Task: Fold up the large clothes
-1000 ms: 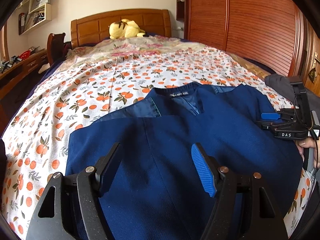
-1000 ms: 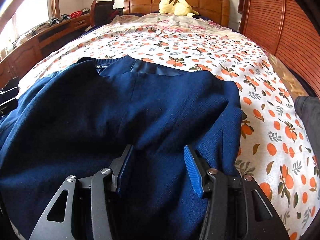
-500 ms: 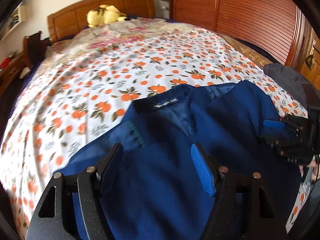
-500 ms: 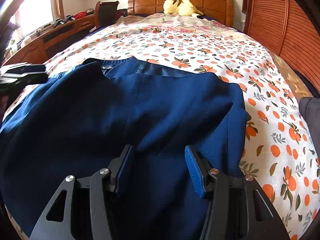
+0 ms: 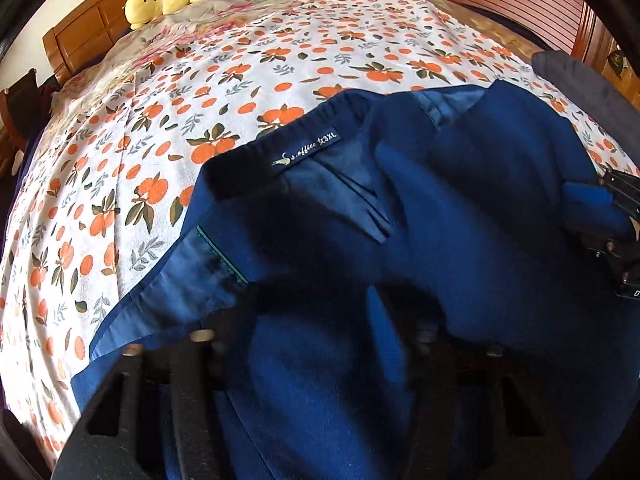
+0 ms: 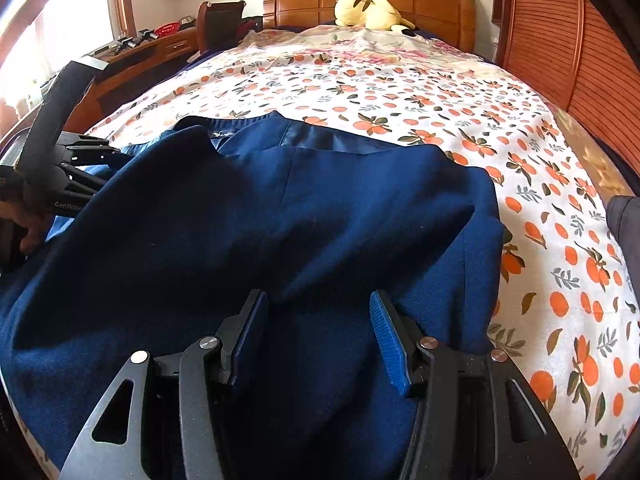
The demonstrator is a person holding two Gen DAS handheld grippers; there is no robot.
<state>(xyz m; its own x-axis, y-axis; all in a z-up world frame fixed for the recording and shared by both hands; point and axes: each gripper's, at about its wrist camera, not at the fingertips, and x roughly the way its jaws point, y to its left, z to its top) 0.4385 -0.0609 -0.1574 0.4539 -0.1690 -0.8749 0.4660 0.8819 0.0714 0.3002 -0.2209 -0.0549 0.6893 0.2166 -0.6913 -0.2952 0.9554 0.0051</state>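
Two claws | left claw (image 5: 316, 332) closing, jacket (image 6: 280, 208) draped over | right claw (image 6: 318, 332) released above jacket

Black right gripper (image 6: 318, 330): ribbed blue pads (image 6: 387, 344), silver screws (image 6: 207, 342).

Left gripper (image 5: 316, 320) closing, buried under blue jacket (image 5: 460, 208) cloth.

garment: navy blue jacket (image 6: 320, 216), woven neck label, shiny lining showing at the collar
state: folded over itself, rumpled, front fold lifted
place: on the orange-print bedsheet (image 6: 400, 92), near the bed's foot edge, collar toward the headboard
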